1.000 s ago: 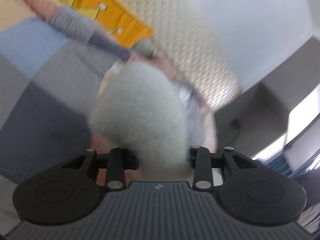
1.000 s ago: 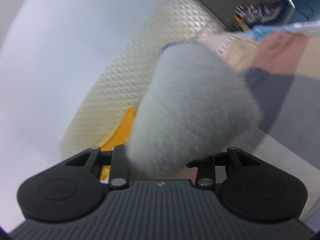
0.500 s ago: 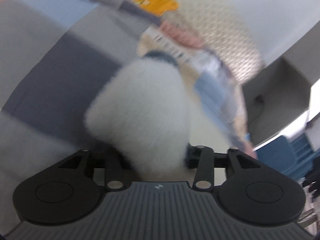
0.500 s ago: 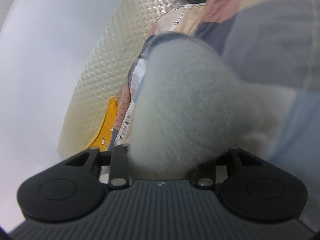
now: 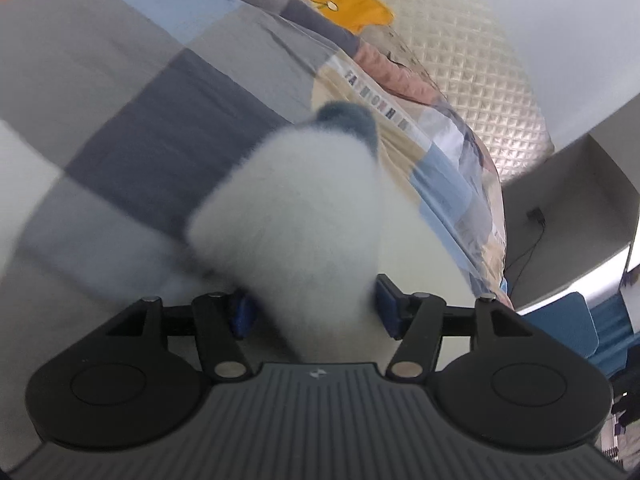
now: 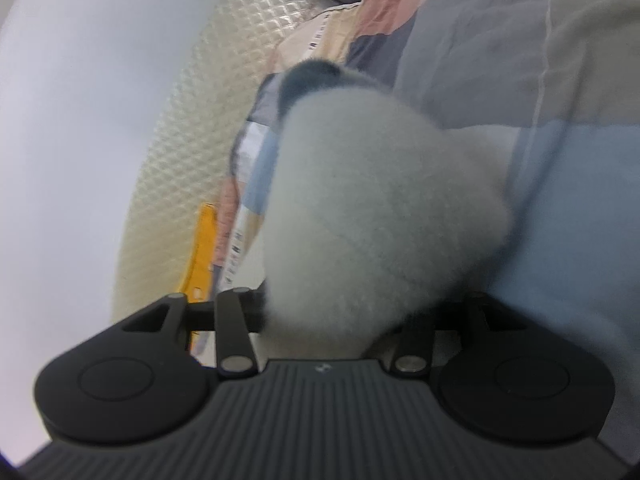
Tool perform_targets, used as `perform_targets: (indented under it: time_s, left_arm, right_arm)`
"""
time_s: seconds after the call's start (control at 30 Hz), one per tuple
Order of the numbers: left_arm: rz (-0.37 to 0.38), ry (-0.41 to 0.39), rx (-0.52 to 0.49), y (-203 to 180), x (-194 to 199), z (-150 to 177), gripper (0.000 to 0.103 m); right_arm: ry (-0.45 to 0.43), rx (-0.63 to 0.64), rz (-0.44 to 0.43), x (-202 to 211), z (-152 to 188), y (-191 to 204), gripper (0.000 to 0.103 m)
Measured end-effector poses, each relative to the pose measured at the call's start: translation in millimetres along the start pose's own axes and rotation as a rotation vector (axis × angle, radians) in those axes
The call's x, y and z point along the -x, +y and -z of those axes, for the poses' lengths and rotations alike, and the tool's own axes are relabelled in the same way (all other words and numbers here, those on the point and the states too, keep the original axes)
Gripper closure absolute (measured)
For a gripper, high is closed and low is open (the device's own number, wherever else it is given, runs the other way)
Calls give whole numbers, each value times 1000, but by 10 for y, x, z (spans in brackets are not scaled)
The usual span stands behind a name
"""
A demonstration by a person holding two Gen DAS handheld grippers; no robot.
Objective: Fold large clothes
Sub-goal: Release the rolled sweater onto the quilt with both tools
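Evidently the left gripper (image 5: 312, 308) and right gripper (image 6: 328, 316) had jaws just opening around the fleece (image 5: 304, 216). The left pair looked loose, and I couldn't tell the right's hold. An uneven release could collapse the fold.

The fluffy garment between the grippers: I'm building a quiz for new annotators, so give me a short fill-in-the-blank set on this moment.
1. The fluffy garment between the left gripper fingers is mostly ____ in colour.
2. Its far tip is a dark ____ shade.
3. The surface under it is a ____ bedspread of grey and blue blocks.
4. The cushion by the quilted headboard is ____.

Missing words: white; blue-grey; patchwork; yellow
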State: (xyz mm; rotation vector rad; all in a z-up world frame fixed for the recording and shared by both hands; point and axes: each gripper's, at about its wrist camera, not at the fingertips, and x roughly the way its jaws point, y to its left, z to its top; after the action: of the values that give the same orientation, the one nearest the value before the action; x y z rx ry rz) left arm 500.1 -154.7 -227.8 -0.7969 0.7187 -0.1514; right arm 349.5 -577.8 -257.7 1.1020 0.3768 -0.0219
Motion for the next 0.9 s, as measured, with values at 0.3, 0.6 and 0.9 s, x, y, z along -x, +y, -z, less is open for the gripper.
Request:
perform_targets:
  time_s: [0.3, 0.6, 0.9]
  left_arm:
    - [-46, 57, -231, -675, 1039, 43, 37]
    - [-79, -11, -543, -1669, 2407, 103, 37]
    - [-71, -178, -745, -2042, 3818, 283, 37]
  right_arm:
    - [-38, -16, 131, 789, -22, 462, 49]
    - [-101, 300, 21, 1850, 56, 1890, 49]
    - [-143, 607, -48, 2946, 493, 2907, 49]
